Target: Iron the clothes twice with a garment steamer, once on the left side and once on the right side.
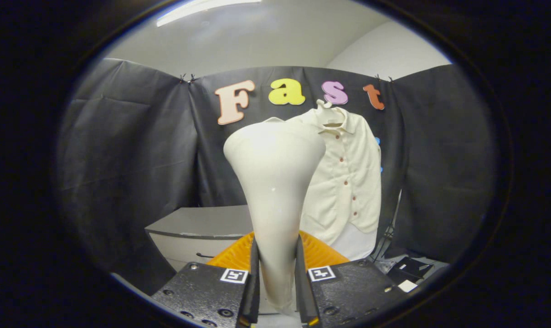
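The cream-white, smooth plastic garment steamer [275, 182] stands upright, its narrow handle clamped between the two fingers of the hand-held gripper [277, 291]. Both fingers press on the handle from either side, so the jaws are closed down to the handle's width with no slack showing. From that grip the steamer flares upward at twelve o'clock into a broad, rounded head, and the head's back is what faces the camera.

Just behind the head, off toward one o'clock, hangs the cream button-front shirt with small reddish buttons [348, 182]. It hangs upright on a pale hanger [326, 105] whose hook sits at the collar, against the booth's black cloth wall [129, 150]. The steamer head overlaps the shirt's near shoulder from this angle; whether the two are touching, I cannot tell. The shirt's button row runs down the open part of the garment, beyond the fingers and to the steamer's three o'clock side.

Lower down, at nine to ten o'clock of the handle, sits a light grey counter [202, 223] with a dark drawer pull on its front. An orange ribbed piece [321, 255] shows right behind the fingers, on both sides of the handle. At four o'clock, under the shirt's hem, dark cables and black clutter [403, 269] lie on the floor.
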### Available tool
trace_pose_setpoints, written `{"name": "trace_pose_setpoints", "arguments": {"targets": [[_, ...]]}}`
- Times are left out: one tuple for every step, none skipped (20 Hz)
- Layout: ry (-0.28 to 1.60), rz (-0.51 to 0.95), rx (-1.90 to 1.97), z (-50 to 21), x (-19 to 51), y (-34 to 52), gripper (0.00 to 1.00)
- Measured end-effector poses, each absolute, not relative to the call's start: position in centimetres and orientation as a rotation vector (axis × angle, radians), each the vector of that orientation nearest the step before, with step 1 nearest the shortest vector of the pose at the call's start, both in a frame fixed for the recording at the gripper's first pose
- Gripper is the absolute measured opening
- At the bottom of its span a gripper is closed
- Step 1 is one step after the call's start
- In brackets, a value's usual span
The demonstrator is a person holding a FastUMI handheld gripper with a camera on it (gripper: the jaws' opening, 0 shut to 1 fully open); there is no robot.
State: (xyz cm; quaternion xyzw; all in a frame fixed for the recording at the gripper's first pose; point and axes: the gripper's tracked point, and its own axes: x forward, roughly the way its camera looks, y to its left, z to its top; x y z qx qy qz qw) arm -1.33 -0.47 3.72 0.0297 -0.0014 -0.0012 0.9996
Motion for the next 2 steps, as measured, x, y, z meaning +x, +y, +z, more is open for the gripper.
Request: {"name": "trace_pose_setpoints", "arguments": {"targets": [[0.01, 0.011, 0.059, 3.18, -1.29, -0.18, 0.34], [0.016, 0.022, 0.044, 2.77, -1.35, -0.09, 0.34]]}}
